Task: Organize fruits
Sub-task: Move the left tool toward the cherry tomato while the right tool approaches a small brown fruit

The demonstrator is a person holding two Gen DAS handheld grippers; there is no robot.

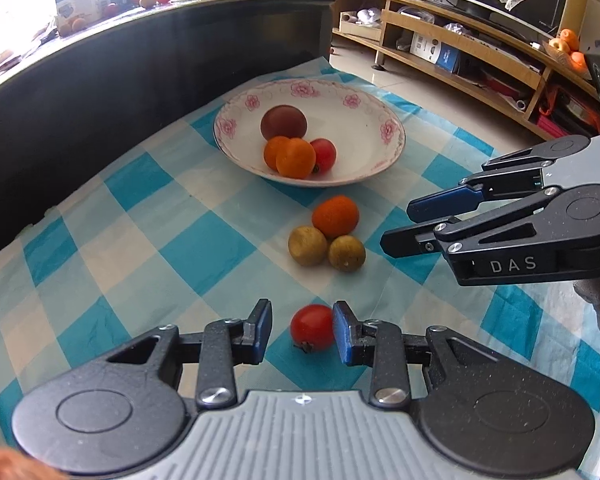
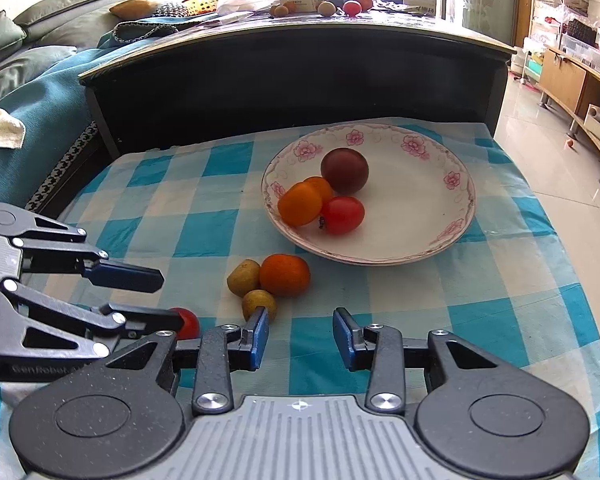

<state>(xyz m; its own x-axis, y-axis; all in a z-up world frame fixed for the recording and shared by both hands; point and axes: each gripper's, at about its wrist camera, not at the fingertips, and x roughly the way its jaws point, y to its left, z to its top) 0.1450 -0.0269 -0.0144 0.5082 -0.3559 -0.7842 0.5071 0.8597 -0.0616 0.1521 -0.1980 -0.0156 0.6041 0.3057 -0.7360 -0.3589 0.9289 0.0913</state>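
Observation:
A flowered white plate [image 1: 364, 128] [image 2: 432, 220] on the checked cloth holds a dark purple fruit [image 1: 283, 121], two oranges [image 1: 295, 157] and a red tomato [image 1: 325, 154]. On the cloth before it lie an orange [image 1: 335, 216] [image 2: 285, 274] and two green-brown fruits [image 1: 307, 245] [image 1: 346, 253]. My left gripper [image 1: 302, 330] [image 2: 172, 296] is open around a loose red tomato [image 1: 312, 327] [image 2: 186, 322]; the right pad touches it. My right gripper [image 2: 300, 336] [image 1: 396, 226] is open and empty, just right of the loose fruits.
A dark raised table edge [image 1: 140, 64] runs behind the cloth, with boxes and more fruit on top. Wooden shelves [image 1: 480, 52] and tiled floor lie to the right. A sofa with blue cover [image 2: 40, 92] lies to the left.

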